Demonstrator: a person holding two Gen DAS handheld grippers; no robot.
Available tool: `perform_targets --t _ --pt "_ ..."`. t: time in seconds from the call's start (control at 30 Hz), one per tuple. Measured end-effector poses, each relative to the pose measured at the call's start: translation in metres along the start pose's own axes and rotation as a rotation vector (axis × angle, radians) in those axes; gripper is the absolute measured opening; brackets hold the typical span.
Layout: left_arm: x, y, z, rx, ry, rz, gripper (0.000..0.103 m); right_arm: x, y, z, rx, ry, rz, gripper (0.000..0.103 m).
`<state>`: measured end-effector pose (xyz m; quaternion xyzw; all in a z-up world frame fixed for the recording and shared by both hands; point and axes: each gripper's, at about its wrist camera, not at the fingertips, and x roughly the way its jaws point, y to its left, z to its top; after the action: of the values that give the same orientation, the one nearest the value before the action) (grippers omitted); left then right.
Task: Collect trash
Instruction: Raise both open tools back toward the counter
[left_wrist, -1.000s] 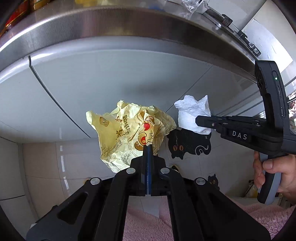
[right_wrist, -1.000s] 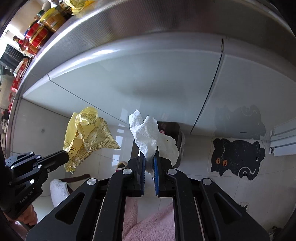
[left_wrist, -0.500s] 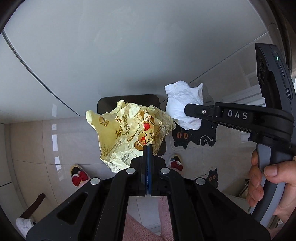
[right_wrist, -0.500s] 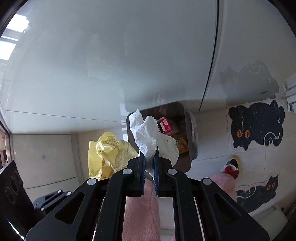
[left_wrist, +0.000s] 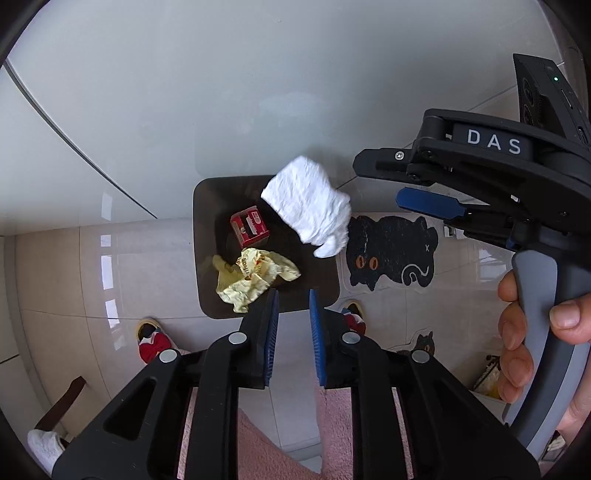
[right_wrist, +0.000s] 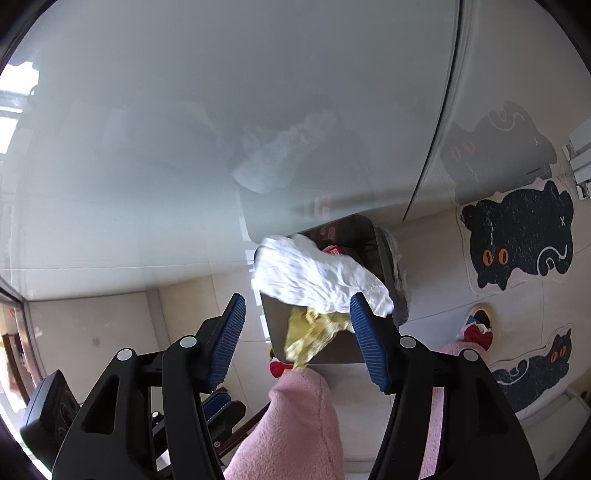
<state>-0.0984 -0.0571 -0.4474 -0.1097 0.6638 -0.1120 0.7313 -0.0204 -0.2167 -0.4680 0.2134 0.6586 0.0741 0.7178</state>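
Observation:
A dark trash bin (left_wrist: 207, 236) stands on the tiled floor below both grippers; it also shows in the right wrist view (right_wrist: 369, 229). A crumpled yellow wrapper (left_wrist: 255, 278) lies inside it beside a red carton (left_wrist: 250, 226). A white tissue (left_wrist: 308, 206) is in mid-air over the bin's right side, blurred; it also shows in the right wrist view (right_wrist: 317, 275) above the yellow wrapper (right_wrist: 314, 332). My left gripper (left_wrist: 291, 336) is open and empty above the bin's near edge. My right gripper (right_wrist: 297, 339) is open and empty; it is seen from the side in the left wrist view (left_wrist: 428, 201).
White cabinet doors (left_wrist: 184, 92) rise behind the bin. A black cat-shaped mat (left_wrist: 391, 251) lies right of the bin, with a smaller one (right_wrist: 532, 365) nearer. The person's slippered feet (left_wrist: 151, 341) and pink-clad legs (right_wrist: 291, 424) stand just in front of the bin.
Both grippers have opened. The yellow wrapper dropped from the left gripper into the bin, and the white tissue left the right gripper and is falling toward it.

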Motion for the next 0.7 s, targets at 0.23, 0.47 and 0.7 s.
perform_targets --t 0.23,0.47,0.7 --pt "-0.026 -0.006 0.002 0.002 -0.049 0.014 0.057 -0.029 0.005 0.001 0.004 -0.007 0.016 0.066" --pt "-0.105 -0.018 0.007 0.025 -0.181 0.022 0.089 -0.116 0.006 -0.013 -0.087 -0.119 0.024 0.1" --pt "-0.193 -0.034 0.017 0.067 -0.34 0.03 0.09 -0.217 0.02 -0.027 -0.234 -0.284 0.02 0.1"
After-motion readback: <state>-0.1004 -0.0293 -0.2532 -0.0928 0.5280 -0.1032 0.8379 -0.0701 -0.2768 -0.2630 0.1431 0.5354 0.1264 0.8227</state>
